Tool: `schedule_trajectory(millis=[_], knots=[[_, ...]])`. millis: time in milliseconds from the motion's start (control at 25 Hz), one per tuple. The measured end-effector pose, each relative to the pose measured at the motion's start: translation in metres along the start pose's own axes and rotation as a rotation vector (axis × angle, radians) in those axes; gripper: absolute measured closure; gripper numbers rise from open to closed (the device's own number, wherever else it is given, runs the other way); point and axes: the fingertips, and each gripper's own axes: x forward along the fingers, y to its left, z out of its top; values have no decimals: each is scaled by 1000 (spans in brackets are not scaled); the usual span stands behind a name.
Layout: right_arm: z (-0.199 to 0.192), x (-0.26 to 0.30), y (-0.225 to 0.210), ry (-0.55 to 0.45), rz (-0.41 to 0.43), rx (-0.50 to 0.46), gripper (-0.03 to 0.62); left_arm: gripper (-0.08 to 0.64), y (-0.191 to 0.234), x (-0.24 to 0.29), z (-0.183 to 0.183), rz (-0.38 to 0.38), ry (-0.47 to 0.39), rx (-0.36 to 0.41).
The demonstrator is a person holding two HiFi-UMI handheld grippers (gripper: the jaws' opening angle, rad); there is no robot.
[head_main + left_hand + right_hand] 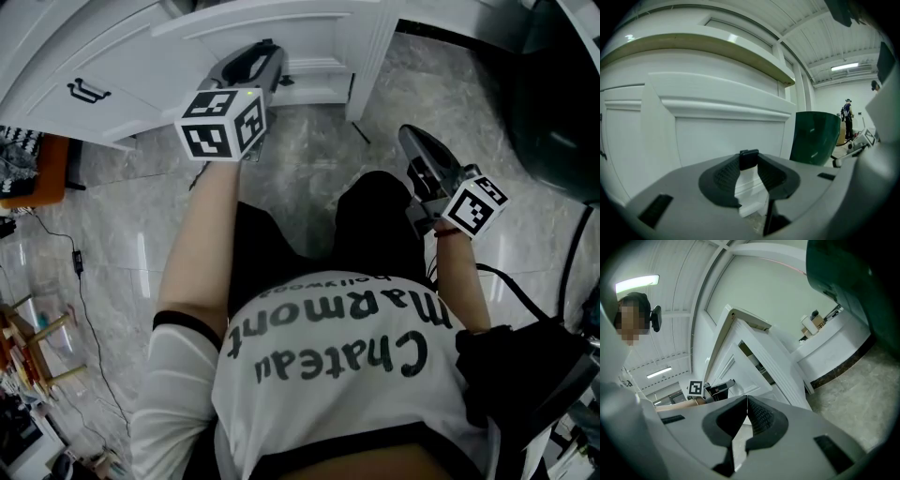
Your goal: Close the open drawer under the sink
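the drawer (309, 21) stands open at the upper centre of the head view. the left gripper (267, 58) has its jaws partly open, clamped on the drawer's black handle (749, 158). the right gripper (743, 401), at centre right, has its jaws together and holds nothing.

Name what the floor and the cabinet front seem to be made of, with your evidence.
Floor: likely polished marble or marble-look tile; grey veining, glossy light reflections. Cabinet front: probably painted wood or board, smooth white satin; moulded panels, no grain visible.
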Motion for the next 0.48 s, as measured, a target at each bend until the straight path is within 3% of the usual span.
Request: schedule_trajectory(millis=[480], knots=[[-1,-9,-1,-2,-13,-1,580,443,1,11,6,20,47,4]])
